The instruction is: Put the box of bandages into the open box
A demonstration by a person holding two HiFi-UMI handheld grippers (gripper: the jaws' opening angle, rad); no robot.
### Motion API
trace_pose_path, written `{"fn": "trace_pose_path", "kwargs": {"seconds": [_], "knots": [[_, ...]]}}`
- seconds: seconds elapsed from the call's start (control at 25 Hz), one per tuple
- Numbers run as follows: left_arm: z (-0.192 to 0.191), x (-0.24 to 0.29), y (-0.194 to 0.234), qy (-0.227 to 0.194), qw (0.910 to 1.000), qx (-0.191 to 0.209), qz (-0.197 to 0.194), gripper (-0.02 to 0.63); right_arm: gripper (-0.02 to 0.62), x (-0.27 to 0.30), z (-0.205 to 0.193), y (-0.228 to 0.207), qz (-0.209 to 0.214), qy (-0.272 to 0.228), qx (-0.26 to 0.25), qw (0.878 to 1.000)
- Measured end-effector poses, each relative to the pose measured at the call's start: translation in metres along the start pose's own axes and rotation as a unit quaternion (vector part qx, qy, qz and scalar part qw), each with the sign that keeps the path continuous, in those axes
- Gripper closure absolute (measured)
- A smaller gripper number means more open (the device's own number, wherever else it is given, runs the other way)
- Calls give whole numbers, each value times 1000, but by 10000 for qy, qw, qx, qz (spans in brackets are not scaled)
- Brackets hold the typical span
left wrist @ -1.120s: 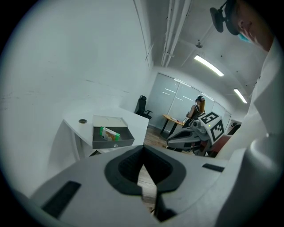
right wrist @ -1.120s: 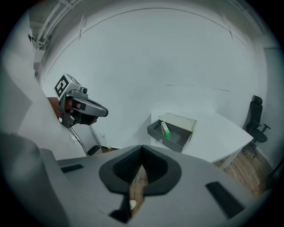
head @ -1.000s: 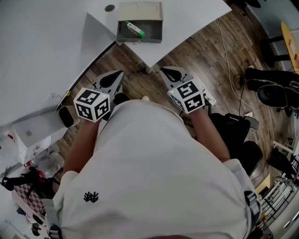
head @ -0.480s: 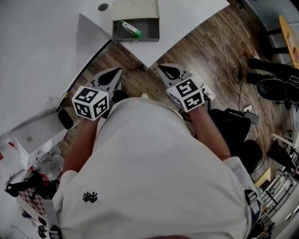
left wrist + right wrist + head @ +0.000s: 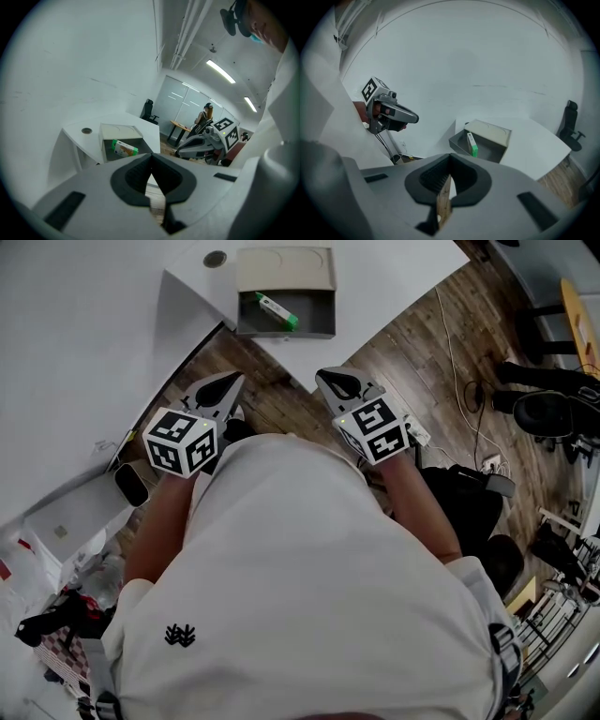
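**Bandage box in open box; both grippers empty**

Item: bandage box, green/white, lying inside open box on white desk. L gripper: jaws closed, nothing between. R gripper: same. Both held over wood floor.

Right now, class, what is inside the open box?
The box of bandages lies inside the open box, green end showing. The floor beneath it is covered.

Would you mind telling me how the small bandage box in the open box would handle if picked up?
Probably light: the bandage box looks like small thin card. Likely stiff yet crushable if squeezed hard. Flat-sided, so unlikely to roll in the open box.
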State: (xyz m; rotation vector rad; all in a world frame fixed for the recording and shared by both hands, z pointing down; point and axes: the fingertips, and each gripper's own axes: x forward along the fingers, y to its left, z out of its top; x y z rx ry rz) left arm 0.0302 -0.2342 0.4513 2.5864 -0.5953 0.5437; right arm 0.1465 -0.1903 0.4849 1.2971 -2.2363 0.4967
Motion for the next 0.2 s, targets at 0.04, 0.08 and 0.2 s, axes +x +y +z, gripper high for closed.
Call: {"fn": "trace_pose_path", "kwargs": {"seconds": [0.04, 0.08, 0.2], "knots": [[2, 0, 6, 2, 10000, 5, -15, 600, 589, 5, 1, -1, -30, 42, -3, 10000], [5, 0, 12, 7, 10000, 7, -31, 600, 589, 11, 2, -2, -63, 95, -10, 9999], [11, -2, 31, 28, 10000, 11, -81, 600, 589, 28, 3, -5, -159, 275, -23, 9995]]}}
